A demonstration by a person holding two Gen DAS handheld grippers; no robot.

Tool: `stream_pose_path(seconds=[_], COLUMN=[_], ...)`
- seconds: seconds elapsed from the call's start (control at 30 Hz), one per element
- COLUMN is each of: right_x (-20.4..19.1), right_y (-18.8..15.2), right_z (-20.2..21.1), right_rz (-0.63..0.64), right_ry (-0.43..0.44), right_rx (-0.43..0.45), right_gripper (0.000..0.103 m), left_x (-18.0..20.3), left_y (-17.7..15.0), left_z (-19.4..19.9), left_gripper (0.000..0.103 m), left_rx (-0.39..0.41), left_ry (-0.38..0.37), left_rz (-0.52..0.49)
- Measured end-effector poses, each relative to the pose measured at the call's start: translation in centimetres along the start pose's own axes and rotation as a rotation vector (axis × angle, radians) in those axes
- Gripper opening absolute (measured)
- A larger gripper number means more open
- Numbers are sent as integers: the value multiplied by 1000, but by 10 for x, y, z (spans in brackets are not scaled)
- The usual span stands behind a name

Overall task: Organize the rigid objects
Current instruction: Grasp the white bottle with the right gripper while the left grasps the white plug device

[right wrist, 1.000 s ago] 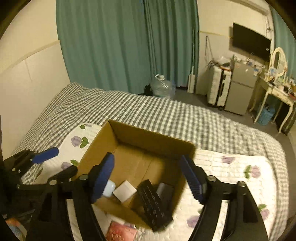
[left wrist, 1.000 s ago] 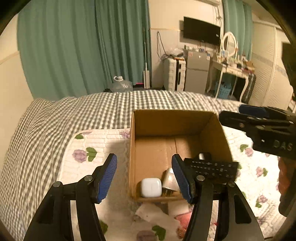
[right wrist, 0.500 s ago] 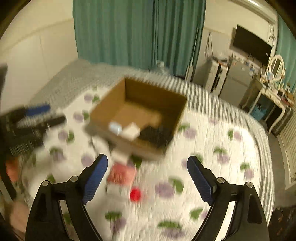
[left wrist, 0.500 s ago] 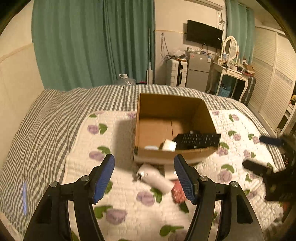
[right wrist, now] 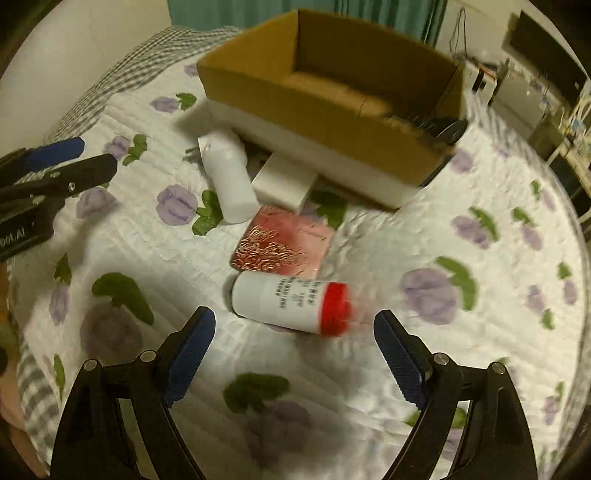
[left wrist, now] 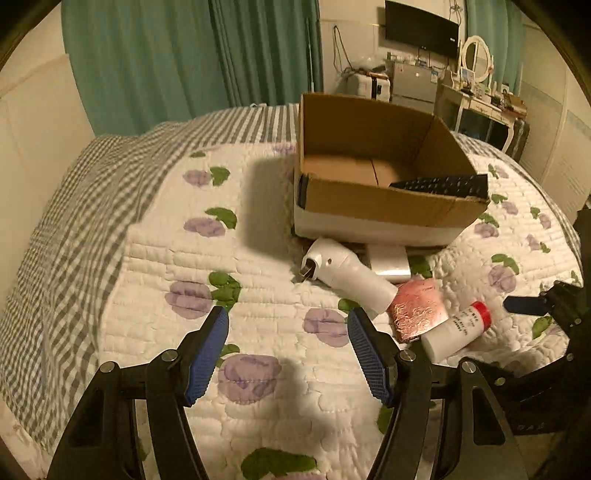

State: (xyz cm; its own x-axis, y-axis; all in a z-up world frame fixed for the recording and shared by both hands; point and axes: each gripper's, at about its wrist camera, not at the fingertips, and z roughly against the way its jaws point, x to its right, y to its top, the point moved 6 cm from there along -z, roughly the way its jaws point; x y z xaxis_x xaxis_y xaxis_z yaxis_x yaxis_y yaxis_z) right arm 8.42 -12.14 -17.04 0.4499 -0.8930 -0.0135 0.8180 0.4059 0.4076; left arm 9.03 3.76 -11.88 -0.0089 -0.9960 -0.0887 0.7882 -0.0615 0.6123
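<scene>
A cardboard box (left wrist: pixel 373 201) (right wrist: pixel 332 110) stands on the quilted bed with a black remote (left wrist: pixel 443 183) leaning out over its right rim. In front of it lie a white device with a nozzle (left wrist: pixel 343 273) (right wrist: pixel 227 177), a flat white box (left wrist: pixel 389 258) (right wrist: pixel 284 181), a red patterned box (left wrist: pixel 417 308) (right wrist: pixel 284 243) and a white bottle with a red cap (left wrist: pixel 456 330) (right wrist: pixel 291 297). My left gripper (left wrist: pixel 288 354) is open and empty, above the quilt left of these items. My right gripper (right wrist: pixel 293 358) is open and empty, just short of the bottle.
The floral quilt (left wrist: pixel 258 369) lies over a grey checked sheet (left wrist: pixel 74 206). Green curtains (left wrist: pixel 184 55), a TV (left wrist: pixel 421 27) and a dressing table (left wrist: pixel 480 99) stand beyond the bed. The beige wall (left wrist: pixel 33 122) is at the left.
Both grippers have pulled back from above the box and dropped low over the quilt. The right gripper has come close to the red-capped bottle. The loose items look larger.
</scene>
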Motion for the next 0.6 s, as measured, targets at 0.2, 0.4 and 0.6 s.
stream_pose_path(seconds=[0.2, 0.4, 0.6], right_x=[-7, -1, 8], right_y=[2, 0, 1], right_z=[-24, -39, -21], right_rz=[-11, -36, -65], right_ry=[-18, -62, -47], right_rx=[-40, -76, -21], right_gripper=[88, 88, 81], left_x=[-5, -6, 0], left_y=[-4, -13, -12], left_z=[-24, -37, -37], left_gripper=[70, 70, 70], left_rx=[-39, -86, -99], left_ry=[10, 28, 32], left_rz=[12, 21, 23])
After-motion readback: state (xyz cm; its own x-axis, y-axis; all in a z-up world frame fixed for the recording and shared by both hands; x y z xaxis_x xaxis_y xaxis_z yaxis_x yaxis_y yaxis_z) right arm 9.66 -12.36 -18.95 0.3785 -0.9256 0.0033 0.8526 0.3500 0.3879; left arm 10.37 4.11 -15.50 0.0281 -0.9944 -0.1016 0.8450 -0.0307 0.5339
